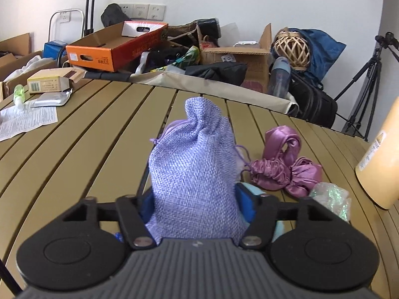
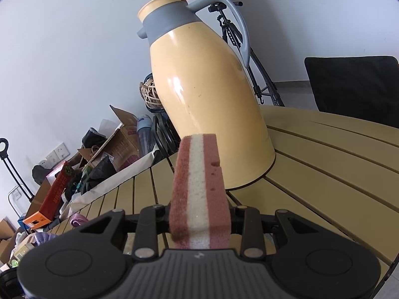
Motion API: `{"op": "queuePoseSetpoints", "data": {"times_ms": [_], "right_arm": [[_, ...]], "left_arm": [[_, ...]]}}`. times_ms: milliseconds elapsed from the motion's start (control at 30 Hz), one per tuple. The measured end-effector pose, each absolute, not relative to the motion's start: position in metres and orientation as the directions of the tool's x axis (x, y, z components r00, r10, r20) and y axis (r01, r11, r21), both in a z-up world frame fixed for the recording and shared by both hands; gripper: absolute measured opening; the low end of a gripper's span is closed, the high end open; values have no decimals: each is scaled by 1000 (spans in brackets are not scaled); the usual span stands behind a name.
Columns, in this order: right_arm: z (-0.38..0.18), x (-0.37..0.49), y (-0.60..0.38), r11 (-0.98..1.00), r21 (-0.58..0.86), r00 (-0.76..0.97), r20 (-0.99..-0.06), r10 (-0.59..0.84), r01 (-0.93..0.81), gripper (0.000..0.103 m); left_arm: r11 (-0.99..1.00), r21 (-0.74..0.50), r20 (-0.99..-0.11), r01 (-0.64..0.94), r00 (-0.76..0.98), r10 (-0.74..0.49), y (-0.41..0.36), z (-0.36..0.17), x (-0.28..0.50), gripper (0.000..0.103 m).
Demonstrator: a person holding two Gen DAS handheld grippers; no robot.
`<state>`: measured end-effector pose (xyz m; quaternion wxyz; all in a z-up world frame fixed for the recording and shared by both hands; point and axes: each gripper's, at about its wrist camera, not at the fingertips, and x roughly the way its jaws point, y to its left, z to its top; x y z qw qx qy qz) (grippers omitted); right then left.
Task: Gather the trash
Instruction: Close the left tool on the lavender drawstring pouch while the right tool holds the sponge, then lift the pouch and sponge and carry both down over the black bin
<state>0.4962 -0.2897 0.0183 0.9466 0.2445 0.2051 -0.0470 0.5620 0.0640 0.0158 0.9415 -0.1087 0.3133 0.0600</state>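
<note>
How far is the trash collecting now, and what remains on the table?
Nothing looks collected yet. In hand: the left tool is around the purple burlap pouch; the right tool holds a sponge. Left: pink satin cloth, glittery wrapper, foil packet, leaflet.

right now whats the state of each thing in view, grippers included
left gripper: shut on the purple burlap pouch
purple burlap pouch: upright, drawstring neck cinched
right gripper: shut on the sponge
sponge: held on edge
yellow thermos jug: standing on the slatted table, lid closed
orange box: open
</note>
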Motion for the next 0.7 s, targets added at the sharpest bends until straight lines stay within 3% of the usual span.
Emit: {"op": "queuePoseSetpoints", "data": {"times_ms": [233,700], "right_arm": [[22,491,-288,877,450,917,-398,28,169,30],[35,475,-278,900,431,925,-366,105,68,30]], "left_arm": [[973,-160,-564,-166,824,48,62,32,546,28],[980,-136,-474,-147,878,65,53,76,489,25]]}}
